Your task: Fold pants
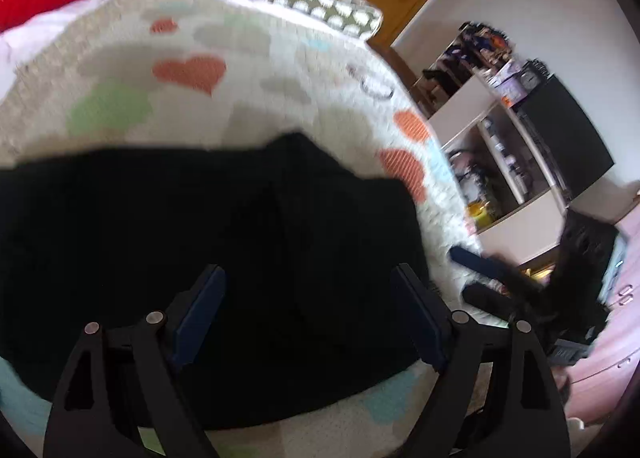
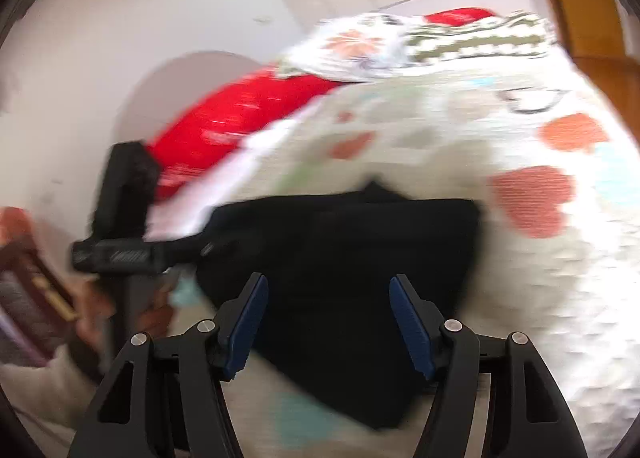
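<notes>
Pillows (image 1: pixel 312 3) lie beyond black pants (image 1: pixel 200 258) on heart-print blanket (image 1: pixel 192 69).

Both grippers were matte black plastic. The left gripper (image 1: pixel 308 314) and the right gripper (image 2: pixel 326 326) each carried dark blue ribbed pads, with silver round screws at about 4 and 8 o'clock and triangular cut-outs in the arms.

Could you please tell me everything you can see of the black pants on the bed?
The pants are plain black, apparently soft fabric, lying flat as a folded, roughly rectangular bundle on the heart-patterned bedspread, near its edge. A small fold or corner pokes up at the far edge. Blur hides seams and details. Both the left gripper and right gripper hover open over them, gripping nothing.
</notes>
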`<state>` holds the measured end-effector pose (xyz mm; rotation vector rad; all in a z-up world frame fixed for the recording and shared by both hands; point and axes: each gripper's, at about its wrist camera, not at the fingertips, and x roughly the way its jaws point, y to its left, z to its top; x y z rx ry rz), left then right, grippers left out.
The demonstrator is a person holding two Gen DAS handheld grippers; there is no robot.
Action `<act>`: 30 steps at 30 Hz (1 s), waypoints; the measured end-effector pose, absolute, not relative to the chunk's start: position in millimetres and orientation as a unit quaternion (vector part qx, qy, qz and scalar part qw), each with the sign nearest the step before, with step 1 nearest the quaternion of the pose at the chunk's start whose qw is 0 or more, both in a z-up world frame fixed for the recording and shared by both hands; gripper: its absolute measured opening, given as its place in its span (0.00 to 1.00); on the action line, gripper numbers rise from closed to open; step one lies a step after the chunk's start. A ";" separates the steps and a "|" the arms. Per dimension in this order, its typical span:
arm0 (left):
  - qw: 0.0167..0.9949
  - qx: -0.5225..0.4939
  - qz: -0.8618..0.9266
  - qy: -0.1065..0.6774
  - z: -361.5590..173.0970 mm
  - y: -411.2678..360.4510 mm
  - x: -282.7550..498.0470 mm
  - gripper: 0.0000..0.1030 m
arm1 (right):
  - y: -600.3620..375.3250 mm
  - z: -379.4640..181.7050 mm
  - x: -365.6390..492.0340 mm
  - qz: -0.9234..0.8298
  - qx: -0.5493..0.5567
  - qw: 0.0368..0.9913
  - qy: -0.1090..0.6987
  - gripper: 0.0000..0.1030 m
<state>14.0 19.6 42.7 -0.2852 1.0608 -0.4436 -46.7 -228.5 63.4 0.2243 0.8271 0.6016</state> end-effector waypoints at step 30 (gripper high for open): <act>0.885 -0.113 -0.040 0.450 57.6 74.8 -50.1 0.71 | -159.5 45.6 -8.6 0.251 -0.021 0.876 0.412 0.62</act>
